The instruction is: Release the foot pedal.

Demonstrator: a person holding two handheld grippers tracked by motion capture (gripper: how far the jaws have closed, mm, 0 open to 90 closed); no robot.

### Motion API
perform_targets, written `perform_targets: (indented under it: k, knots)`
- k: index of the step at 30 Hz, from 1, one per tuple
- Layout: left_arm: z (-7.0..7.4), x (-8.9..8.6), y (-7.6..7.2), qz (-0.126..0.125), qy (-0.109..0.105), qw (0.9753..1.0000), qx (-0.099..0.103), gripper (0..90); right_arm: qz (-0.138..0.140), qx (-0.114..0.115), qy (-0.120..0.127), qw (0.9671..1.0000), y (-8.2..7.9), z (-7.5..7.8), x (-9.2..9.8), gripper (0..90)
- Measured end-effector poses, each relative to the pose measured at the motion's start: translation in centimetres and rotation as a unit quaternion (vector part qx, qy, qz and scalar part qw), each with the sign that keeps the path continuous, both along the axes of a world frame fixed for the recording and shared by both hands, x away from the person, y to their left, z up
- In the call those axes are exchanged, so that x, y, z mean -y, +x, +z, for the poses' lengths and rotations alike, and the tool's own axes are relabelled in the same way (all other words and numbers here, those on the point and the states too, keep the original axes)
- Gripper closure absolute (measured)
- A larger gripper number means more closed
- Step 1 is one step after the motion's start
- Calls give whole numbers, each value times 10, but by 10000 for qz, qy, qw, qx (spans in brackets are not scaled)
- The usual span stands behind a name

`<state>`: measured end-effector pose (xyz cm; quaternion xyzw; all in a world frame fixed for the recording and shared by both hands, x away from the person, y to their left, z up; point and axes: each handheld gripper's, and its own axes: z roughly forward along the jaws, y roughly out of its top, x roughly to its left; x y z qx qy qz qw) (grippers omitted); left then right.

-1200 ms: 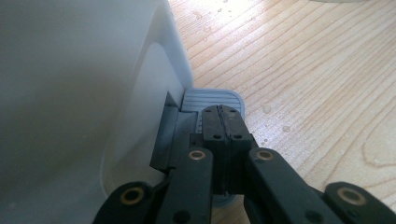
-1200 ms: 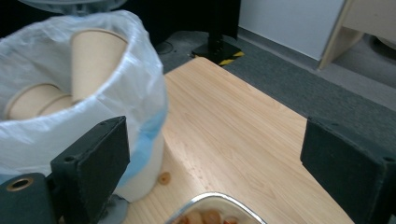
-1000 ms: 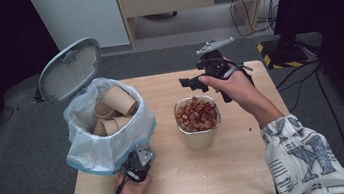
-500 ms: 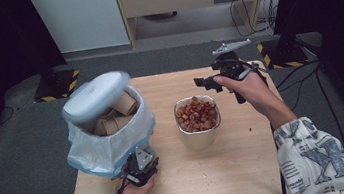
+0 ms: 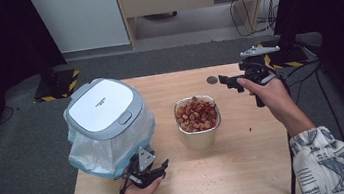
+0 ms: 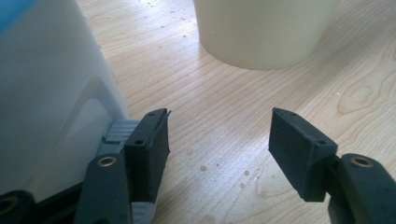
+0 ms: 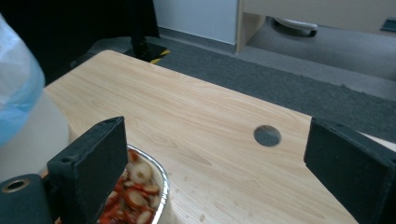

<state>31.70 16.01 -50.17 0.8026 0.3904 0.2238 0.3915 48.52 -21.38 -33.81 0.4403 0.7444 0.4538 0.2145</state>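
Count: one lidded bin (image 5: 106,128), one cup of red snacks (image 5: 198,121) on bench (image 5: 250,167).
Left gripper (image 5: 150,170): low at bin's 5 o'clock, jaws apart, empty.
Right gripper (image 5: 238,79): raised at cup's 2 o'clock, jaws apart, empty.

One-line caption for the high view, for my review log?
Lidded bin and bowl of food on a wooden table; left gripper and right gripper both open, holding nothing.

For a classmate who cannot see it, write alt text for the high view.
A lidded bin with a bag liner stands left on a wooden table, beside a bowl of red food. The left gripper rests by the bin; the right gripper hovers open beyond the bowl.
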Motion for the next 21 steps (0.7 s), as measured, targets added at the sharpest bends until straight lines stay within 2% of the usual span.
perform_targets:
  k: [7, 12, 17, 20, 21]
  knots:
    - [-2, 3, 1, -130, 52, 9999, -70, 330, -230, -22, -37, 9997, -7, -17, 16, 66]
    - [-4, 5, 1, -216, 78, 9997, -125, 320, -295, -49, -64, 9995, -13, -26, 23, 66]
    - [-4, 5, 1, -262, 78, 9995, -147, 314, -350, -123, -41, 9993, -22, -42, 32, 66]
    - [-5, 6, 2, -281, 88, 9994, -161, 312, -404, -153, -71, 9990, -28, -56, 40, 67]
    - [-5, 6, 2, -281, 88, 9994, -161, 311, -404, -153, -71, 9990, -28, -56, 40, 67]
